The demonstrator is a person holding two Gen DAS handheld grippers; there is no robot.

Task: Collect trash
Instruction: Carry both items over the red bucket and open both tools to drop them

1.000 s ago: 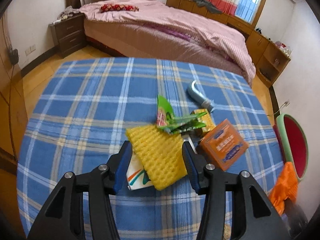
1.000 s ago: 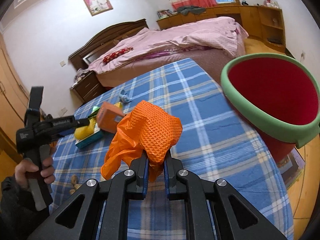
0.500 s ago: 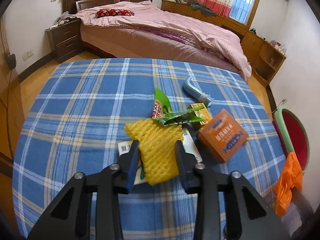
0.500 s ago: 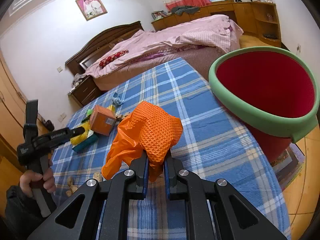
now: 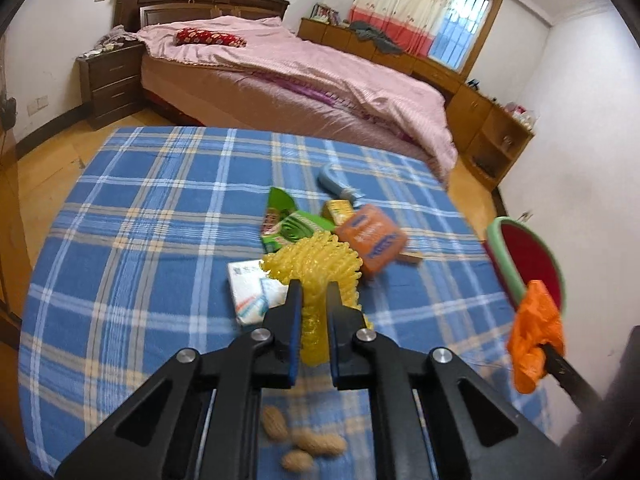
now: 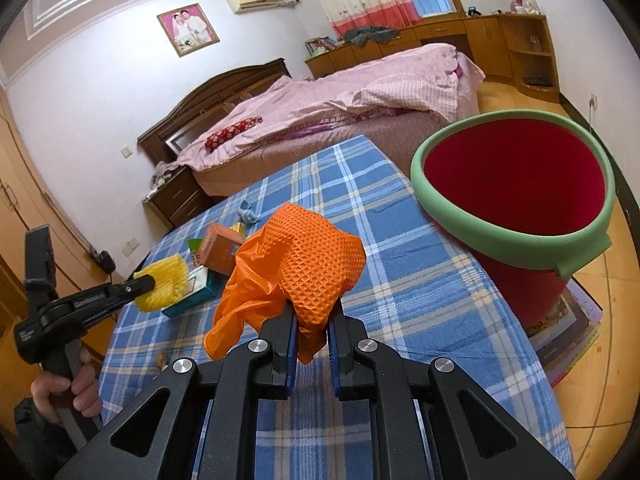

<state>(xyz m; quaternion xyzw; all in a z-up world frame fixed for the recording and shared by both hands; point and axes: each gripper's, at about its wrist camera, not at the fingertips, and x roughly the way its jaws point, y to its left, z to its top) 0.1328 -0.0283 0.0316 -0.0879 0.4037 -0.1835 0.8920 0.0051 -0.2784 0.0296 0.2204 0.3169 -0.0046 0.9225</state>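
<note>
Two pieces are in hand, none binned yet: the left gripper (image 5: 311,294) pinches the yellow foam net (image 5: 316,266), the right gripper (image 6: 312,318) pinches the orange net (image 6: 308,256) near the empty-looking red bucket (image 6: 516,236). Wrappers (image 5: 286,226), an orange box (image 5: 372,238) and peanuts (image 5: 304,440) remain on the table (image 5: 140,232).

Yellow foam net (image 5: 316,256) pinched, lifted above tbl; orange foam net (image 6: 316,256) held near red bin (image 6: 516,236) w/ green rim.

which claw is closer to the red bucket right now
Right. The right claw, gripping the orange net, is beside the bucket; the left claw is back at the trash pile.
</note>
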